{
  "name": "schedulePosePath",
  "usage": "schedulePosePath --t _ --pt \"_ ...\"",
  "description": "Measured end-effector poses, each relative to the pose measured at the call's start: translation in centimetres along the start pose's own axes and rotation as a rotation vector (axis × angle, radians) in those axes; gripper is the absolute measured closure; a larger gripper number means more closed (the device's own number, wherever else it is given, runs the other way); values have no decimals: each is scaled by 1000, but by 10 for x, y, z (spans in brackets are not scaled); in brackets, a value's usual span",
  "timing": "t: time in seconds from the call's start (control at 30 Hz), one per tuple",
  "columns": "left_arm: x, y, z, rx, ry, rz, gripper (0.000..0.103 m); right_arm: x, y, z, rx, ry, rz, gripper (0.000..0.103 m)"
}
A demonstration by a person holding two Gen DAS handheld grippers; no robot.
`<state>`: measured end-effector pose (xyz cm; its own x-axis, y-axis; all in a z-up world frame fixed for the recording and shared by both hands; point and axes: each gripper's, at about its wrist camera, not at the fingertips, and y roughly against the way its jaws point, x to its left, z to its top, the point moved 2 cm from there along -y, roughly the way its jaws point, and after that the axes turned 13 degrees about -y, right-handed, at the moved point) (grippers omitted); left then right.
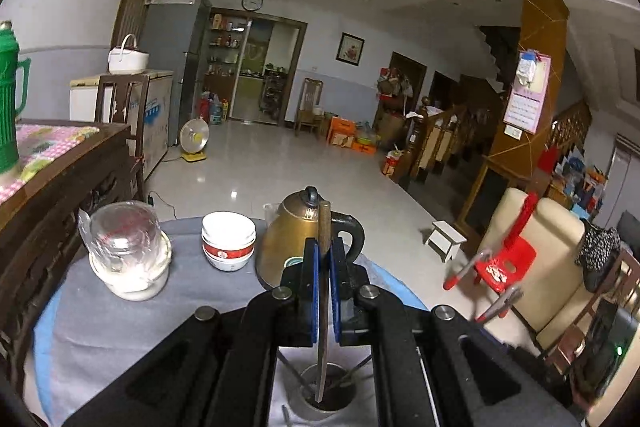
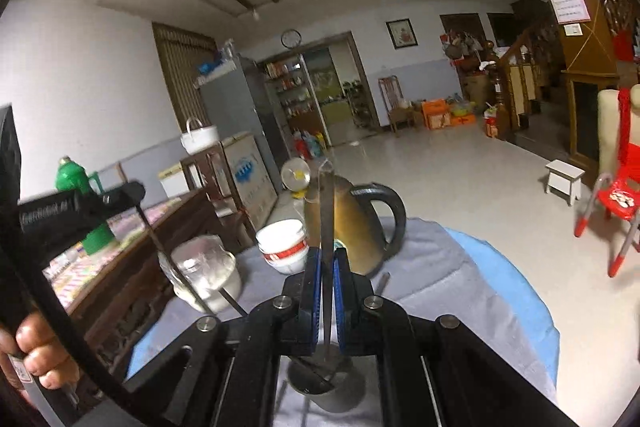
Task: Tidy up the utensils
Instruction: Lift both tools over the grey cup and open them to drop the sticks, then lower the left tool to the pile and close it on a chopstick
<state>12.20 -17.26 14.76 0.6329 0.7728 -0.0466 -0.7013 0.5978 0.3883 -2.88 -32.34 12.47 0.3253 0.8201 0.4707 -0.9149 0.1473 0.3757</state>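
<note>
Because each utensil is being carried upright for dropping in, the left gripper (image 1: 325,267) is clamping a brown stick (image 1: 324,223) and the right gripper (image 2: 327,275) a grey one (image 2: 326,211), both hanging above the metal cup (image 1: 328,387) at bottom centre. Beyond, jar (image 1: 128,251), bowls (image 1: 228,241) and kettle (image 1: 296,239) are crowding the table's far edge, leaving little room.

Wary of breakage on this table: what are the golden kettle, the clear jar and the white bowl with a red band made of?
Golden kettle: likely brushed metal, dull sheen, with black, probably plastic, handle. Clear jar: see-through with bright glints, probably glass. White bowl with a red band: glossy, looks like glazed ceramic.
</note>
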Motion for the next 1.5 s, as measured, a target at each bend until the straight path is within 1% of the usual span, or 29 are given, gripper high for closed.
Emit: schedulePosePath --t 0.07,0.2,0.3,0.47,0.57,0.63,0.67,0.7,0.77,0.83,0.9,0.97,1.07,1.1,1.17,1.23,1.33,1.43,1.5 --pt "-1 -12 -8 18 14 5 98 -4 -4 -6 15 2 -11 97" --pt "2 -39 -32 88 55 8 98 -12 -15 -20 63 2 -35 97" --pt "4 -49 -47 127 69 10 98 -15 -22 -27 85 -8 -39 97" --pt "4 -52 -56 164 50 -10 98 -18 -26 -35 136 -33 -35 97" --pt "4 -46 -60 182 23 -19 98 -18 -26 -38 153 -61 -33 94" --pt "5 -41 -63 190 2 -24 96 -24 -28 -41 188 -105 -11 93" --pt "5 -37 -67 201 -9 -26 89 -25 -27 -41 194 -120 -5 92" --pt "7 -35 -70 209 -13 -30 76 -28 -26 -42 199 -138 0 92" --pt "10 -25 -78 212 -21 -27 60 -33 -22 -45 204 -168 20 92" --pt "13 -14 -88 212 -42 -13 59 -37 -17 -48 201 -188 43 92" --pt "19 -6 -99 230 -53 5 53 -39 -8 -51 189 -197 55 92" --pt "27 1 -110 248 -55 20 52 -41 1 -54 174 -195 64 91" --pt "39 9 -134 294 -59 64 49 -46 14 -62 159 -215 90 89" --pt "44 12 -146 321 -60 78 48 -47 17 -65 157 -214 98 89" --pt "50 14 -162 360 -83 102 48 -47 21 -71 162 -202 94 87" --pt "60 16 -182 411 -86 141 48 -46 20 -79 189 -193 97 85" --pt "78 16 -206 478 -38 151 48 -43 15 -97 249 -164 89 85" --pt "91 14 -225 540 -2 168 48 -41 -1 -124 331 -149 63 85" --pt "97 12 -239 590 27 167 48 -41 -20 -145 422 -152 32 85"
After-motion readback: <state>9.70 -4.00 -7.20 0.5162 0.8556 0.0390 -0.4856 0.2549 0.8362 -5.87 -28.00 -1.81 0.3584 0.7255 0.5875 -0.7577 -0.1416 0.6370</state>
